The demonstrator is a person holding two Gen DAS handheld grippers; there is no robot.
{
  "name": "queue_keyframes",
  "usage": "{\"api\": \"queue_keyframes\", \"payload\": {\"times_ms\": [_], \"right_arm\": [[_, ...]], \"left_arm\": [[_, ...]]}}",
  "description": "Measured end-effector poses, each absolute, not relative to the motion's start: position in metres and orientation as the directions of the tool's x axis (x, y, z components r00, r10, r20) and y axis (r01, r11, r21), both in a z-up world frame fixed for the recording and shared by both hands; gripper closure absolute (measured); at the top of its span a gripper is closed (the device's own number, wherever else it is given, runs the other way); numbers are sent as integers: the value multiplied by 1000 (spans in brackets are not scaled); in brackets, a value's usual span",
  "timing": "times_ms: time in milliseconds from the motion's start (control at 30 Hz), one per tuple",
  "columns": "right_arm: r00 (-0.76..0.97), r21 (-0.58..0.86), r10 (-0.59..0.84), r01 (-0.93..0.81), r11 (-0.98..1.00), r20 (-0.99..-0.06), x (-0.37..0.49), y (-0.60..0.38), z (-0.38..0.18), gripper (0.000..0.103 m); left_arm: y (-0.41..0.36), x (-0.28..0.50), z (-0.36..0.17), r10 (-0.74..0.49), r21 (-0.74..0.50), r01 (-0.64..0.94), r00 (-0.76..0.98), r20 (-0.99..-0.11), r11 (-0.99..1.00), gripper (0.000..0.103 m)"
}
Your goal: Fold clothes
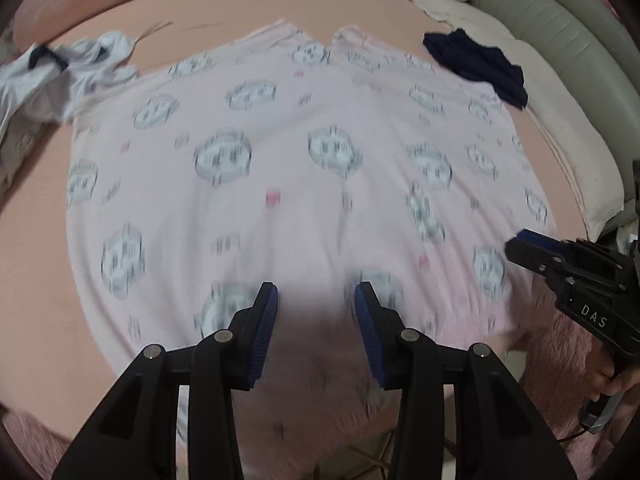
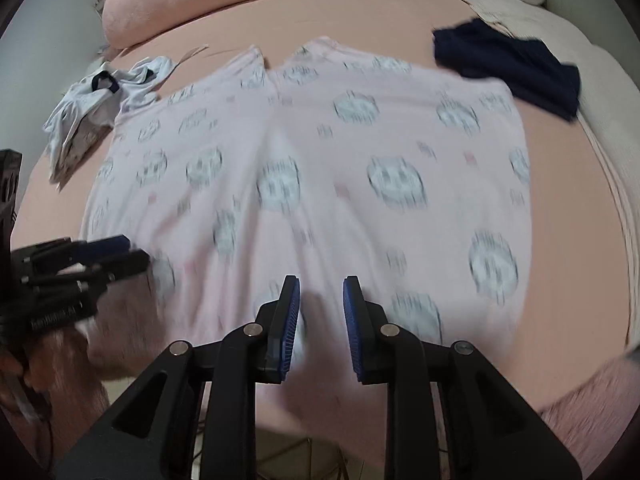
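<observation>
Left claw [image 1: 316, 300] pointing forward, blue-padded fingers [image 1: 266, 332] spread apart with a clear gap, nothing between them. Right claw [image 2: 320, 294] likewise forward, fingers [image 2: 290, 320] parted, slightly narrower gap, nothing gripped. From the left wrist view, right claw low at the right edge, a hand [image 1: 612, 376] wrapped round its handle.

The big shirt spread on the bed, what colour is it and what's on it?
The shirt is pale pink with round grey-white cartoon prints, blurry, seen best in the right wrist view.
</observation>
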State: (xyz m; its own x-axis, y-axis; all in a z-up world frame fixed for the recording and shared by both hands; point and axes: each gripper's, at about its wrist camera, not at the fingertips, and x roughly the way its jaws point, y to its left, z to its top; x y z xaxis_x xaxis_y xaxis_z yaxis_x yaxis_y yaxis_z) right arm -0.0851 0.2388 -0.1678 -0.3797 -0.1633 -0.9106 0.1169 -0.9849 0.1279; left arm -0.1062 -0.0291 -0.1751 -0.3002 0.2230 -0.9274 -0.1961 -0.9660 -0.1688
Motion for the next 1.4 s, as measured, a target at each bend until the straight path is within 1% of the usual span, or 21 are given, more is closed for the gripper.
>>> {"api": "queue_keyframes", "payload": {"times_ms": [133,200,267,300,400,433,533,667,800,833,867,900,967,1133,1267,1400], "right_arm": [[-360,75,-117,130,-989,-926,-65,253,-179,81],[-369,69,-114,134,-989,-922,-56,260,-177,81],[-382,98,-133,111,-989,-914,-48,270,-173,81],[-384,126,-148,82,-989,-911,-45,279,-173,81],[-407,213,-183,-28,-977,-895,-38,306,-170,80],[-414,226,-182,-58,-973,-892,-37,312,-168,75],[-410,241,-171,-124,-963,-896,-36,327,-167,69],[-365,248,-176,-161,-955,-914,-36,329,-176,68],[-359,269,-196,-166,-949,-912,-36,328,-178,60],[-363,295,-222,-158,-942,-905,-36,327,-178,64],[-362,328,-259,-145,-933,-896,-37,326,-178,73],[-356,370,-306,-127,-920,-883,-40,325,-178,100],[-355,399,-347,-82,-913,-868,-48,316,-171,101],[-377,440,-436,80,-894,-817,-88,269,-133,101],[-364,429,-468,189,-884,-805,-118,218,-117,101],[-284,417,-479,252,-873,-831,-136,173,-140,99]], "left_arm": [[-29,-80,-180,148,-90,-198,-299,-943,-976,61],[-32,-75,-179,149,-97,-186,-293,-945,-978,60],[-35,-71,-177,158,-112,-170,-285,-945,-979,57],[-37,-68,-177,162,-120,-161,-282,-946,-980,55],[-41,-62,-175,176,-143,-137,-271,-946,-980,53],[-43,-60,-174,180,-150,-129,-267,-947,-980,53],[-43,-59,-172,193,-166,-119,-271,-943,-979,53],[-32,-63,-173,200,-168,-133,-283,-938,-977,53],[-31,-65,-178,213,-181,-132,-287,-934,-974,53],[-31,-66,-180,216,-186,-129,-285,-934,-974,53],[-33,-66,-180,220,-191,-125,-285,-933,-973,53],[-35,-66,-180,225,-198,-122,-286,-931,-973,53],[-39,-65,-180,235,-211,-115,-289,-928,-971,53],[-50,-63,-178,250,-233,-92,-303,-920,-968,53],[-57,-63,-177,291,-281,-77,-315,-903,-956,53],[-65,-62,-178,344,-344,-58,-328,-880,-937,53]]}}
